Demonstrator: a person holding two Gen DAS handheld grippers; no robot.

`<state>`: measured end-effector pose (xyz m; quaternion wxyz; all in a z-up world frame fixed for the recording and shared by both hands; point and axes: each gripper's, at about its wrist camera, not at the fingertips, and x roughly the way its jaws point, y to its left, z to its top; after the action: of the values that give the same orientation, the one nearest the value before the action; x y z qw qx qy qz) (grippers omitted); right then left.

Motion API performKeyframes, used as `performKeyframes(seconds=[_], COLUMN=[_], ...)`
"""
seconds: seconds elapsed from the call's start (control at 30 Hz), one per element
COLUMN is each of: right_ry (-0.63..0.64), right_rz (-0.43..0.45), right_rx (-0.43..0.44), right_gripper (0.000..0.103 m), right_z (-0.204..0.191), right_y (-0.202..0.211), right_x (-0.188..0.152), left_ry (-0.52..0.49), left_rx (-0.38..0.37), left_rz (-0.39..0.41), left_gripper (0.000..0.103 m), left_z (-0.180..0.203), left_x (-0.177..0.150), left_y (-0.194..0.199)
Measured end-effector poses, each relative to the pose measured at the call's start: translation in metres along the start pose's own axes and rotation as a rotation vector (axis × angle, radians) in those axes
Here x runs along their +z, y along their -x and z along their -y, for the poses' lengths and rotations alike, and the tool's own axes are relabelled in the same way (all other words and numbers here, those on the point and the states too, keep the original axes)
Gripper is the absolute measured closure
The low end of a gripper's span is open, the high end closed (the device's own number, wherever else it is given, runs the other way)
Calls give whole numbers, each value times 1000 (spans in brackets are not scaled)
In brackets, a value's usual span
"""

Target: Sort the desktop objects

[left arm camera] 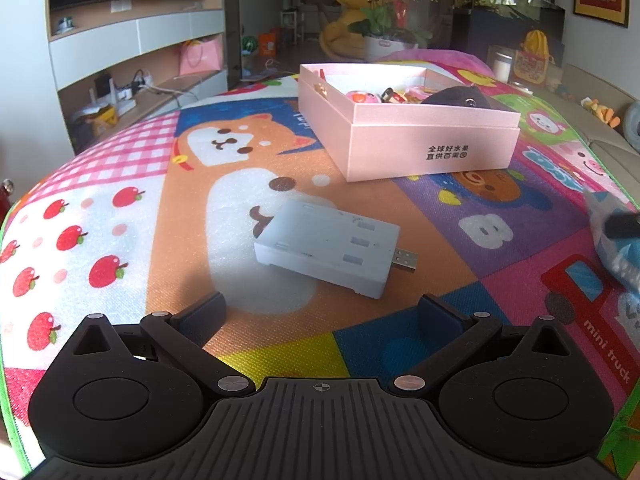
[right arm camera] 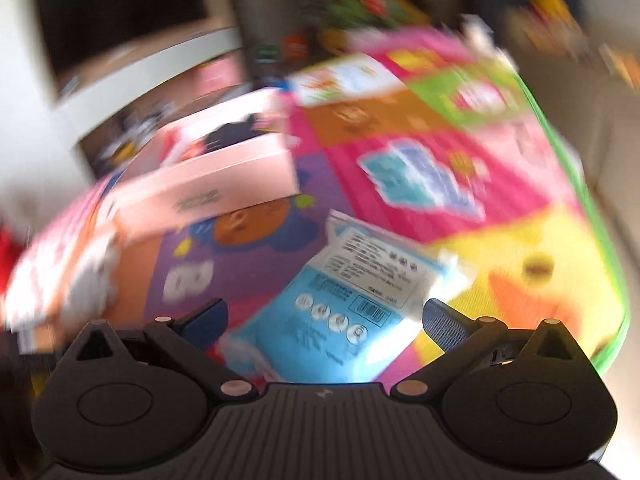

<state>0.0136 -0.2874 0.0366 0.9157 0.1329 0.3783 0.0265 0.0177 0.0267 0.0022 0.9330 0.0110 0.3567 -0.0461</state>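
The sorting is partway along, to judge by the layout: the pink box (left arm camera: 408,120) is already holding several small toys and a dark plush piece, while 2 things are still lying out on the cartoon play mat (left arm camera: 132,184). One is the white USB charger block (left arm camera: 326,246), resting flat just ahead of the left gripper (left arm camera: 320,312), with its metal plug pointing toward the right of that view. The other is the blue packet (right arm camera: 340,300), lying on the mat directly in front of the right gripper (right arm camera: 324,318), near the box's front corner.

The step in hand looks like a fresh pick — each gripper is lining up on its own item, and neither is carrying anything. The left gripper's jaws are standing wide apart with only mat between them. The right gripper's jaws are spread fully too; the packet's near edge is lying between and just beyond the fingertips, with no pad pressing on it.

Both grippers are angling downward toward the mat. The right wrist view is heavily smeared and tilted, so the finer detail there is hard to read.

Next, the right gripper probably needs to settle over the packet and close across its soft body — a pinch at a thin sealed edge could slip — before carrying it over the box wall.
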Motion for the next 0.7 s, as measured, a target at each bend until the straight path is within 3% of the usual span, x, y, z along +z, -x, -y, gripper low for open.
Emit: performKeyframes(seconds=[0.1,0.2,0.27,0.4,0.57,0.7], right_ry=[-65,42,89,133,170,191], right_rz=[-7,-11,-19,-18,-7,-1], right_rx=[-24,-61,-42,-16,-8,-12], right_gripper=[4,28,35,35,32,22], right_z=[-4,-18,-22,-23,-23,-27], right_y=[-15,-22,-21,-13,-10,-12], right_x=[2,2,0,-7,-14,-16], left_ry=[-16,-49,-77,-120,-122,-128], left_rx=[-19,-17,-6,-22,-155,-226], left_rz=[-4,10,17,1,-16,-10], left_gripper=[0,0,0,0,0,0], left_z=[0,0,0,2,3,16], left_x=[4,13,21,33,38,32], left_y=[-2,-8,-16,-34,-40,-32])
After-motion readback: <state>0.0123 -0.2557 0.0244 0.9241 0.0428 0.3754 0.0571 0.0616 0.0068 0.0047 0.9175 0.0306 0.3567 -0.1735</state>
